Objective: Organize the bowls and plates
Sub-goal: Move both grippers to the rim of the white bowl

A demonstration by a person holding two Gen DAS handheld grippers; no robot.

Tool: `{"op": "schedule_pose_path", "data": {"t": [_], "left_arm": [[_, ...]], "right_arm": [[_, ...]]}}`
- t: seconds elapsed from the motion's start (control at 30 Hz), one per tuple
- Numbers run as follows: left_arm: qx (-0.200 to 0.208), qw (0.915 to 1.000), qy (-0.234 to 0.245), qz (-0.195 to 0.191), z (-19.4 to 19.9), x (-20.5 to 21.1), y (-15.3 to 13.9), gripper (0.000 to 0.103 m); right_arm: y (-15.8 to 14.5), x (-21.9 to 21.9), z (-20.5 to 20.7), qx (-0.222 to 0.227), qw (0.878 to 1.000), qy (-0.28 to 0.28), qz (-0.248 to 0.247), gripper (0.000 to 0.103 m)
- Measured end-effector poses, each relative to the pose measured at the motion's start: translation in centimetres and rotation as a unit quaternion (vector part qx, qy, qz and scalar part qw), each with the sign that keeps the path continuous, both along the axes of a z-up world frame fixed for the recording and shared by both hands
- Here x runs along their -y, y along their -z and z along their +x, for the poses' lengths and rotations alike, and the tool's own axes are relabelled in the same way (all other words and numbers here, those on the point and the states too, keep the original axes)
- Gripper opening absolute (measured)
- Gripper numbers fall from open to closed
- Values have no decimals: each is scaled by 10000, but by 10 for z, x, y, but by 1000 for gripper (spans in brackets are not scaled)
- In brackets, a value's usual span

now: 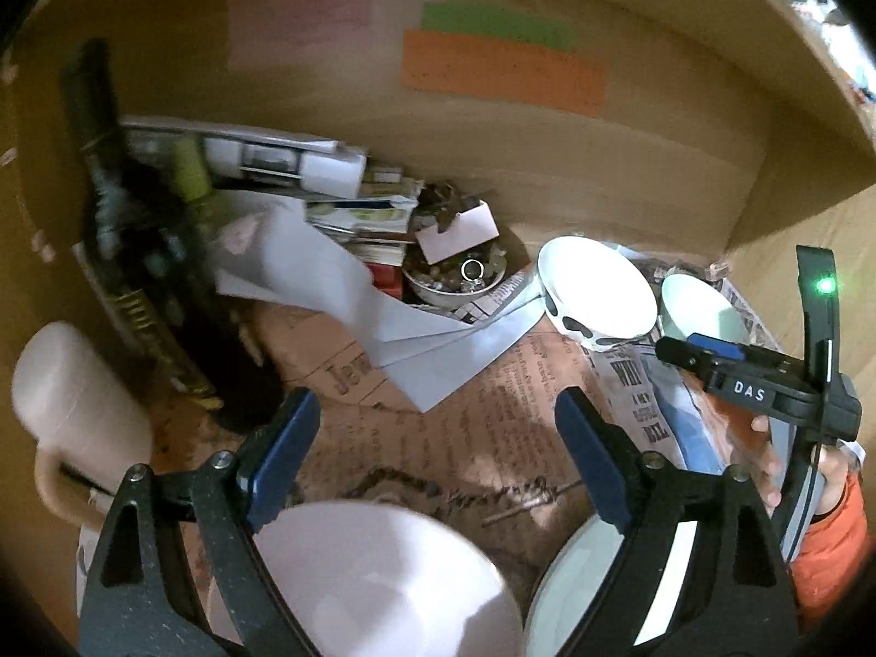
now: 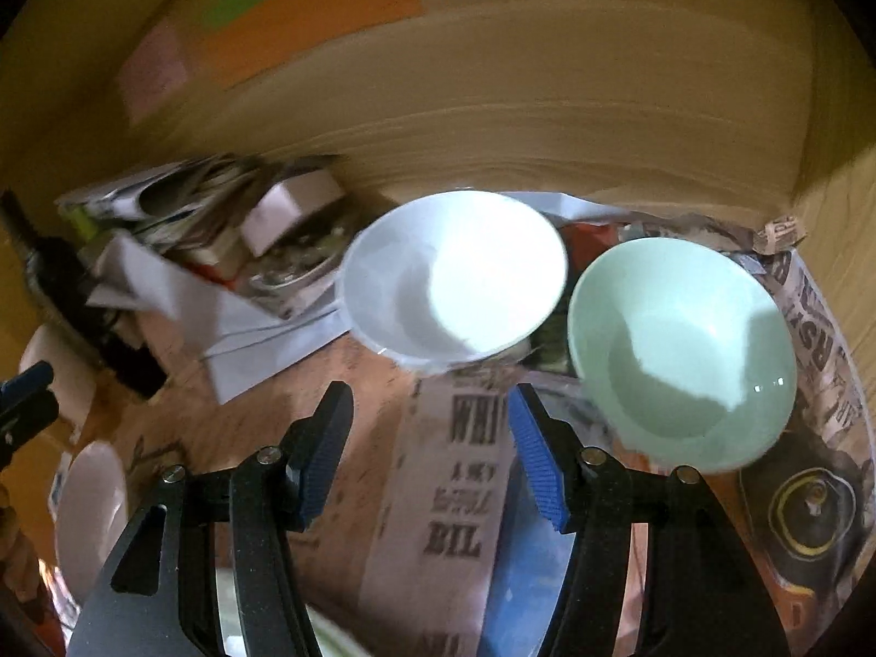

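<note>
In the right wrist view a white bowl [image 2: 454, 274] and a pale green bowl [image 2: 679, 350] sit side by side on newspaper at the back of a wooden shelf. My right gripper [image 2: 427, 449] is open and empty just in front of them. In the left wrist view the white bowl [image 1: 597, 287] has black spots on its outside, and the green bowl [image 1: 701, 306] is partly hidden behind the right gripper [image 1: 690, 350]. My left gripper [image 1: 438, 443] is open above a white bowl [image 1: 383, 580] and a white plate [image 1: 569, 591] at the near edge.
The shelf floor is lined with newspaper [image 1: 454, 438]. Loose white papers [image 1: 416, 339], a stack of books and boxes [image 1: 306, 180], a small bowl of trinkets [image 1: 454, 279] and dark bottles [image 1: 137, 252] crowd the back left. A beige jug [image 1: 71, 399] stands at the left.
</note>
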State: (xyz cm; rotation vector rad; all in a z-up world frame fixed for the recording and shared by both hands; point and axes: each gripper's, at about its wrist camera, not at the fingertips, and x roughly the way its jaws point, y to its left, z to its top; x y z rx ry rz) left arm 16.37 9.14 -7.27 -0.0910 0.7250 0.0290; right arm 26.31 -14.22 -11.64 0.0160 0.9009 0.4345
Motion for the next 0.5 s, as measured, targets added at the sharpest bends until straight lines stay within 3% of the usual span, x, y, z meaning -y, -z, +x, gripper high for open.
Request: {"op": "schedule_pose_path", "data": {"t": [0.3,0.5], "left_arm": [[-218,9990,253,309,38,16,14,89],[-316,9979,428,365,51,19,19,89]], "right_arm": [[31,-5,42,-602,9974,333,211,50],[31,-9,47,-517,9970,551,143,50]]}}
